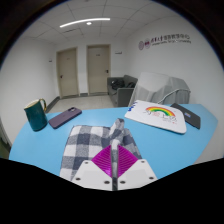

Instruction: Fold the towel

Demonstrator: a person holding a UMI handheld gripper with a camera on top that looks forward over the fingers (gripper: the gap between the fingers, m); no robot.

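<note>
A grey and white checked towel lies on the light blue table, just ahead of and between my fingers. My gripper is shut, its two magenta pads pressed together on a thin pinch of the towel's near edge, which rises in a small ridge between them. The rest of the towel spreads out flat beyond the fingers toward the middle of the table.
A teal jug and a dark phone-like slab sit at the far left. A white card with a rainbow and a dark notebook lie at the far right. Beyond them stand a chair and doors.
</note>
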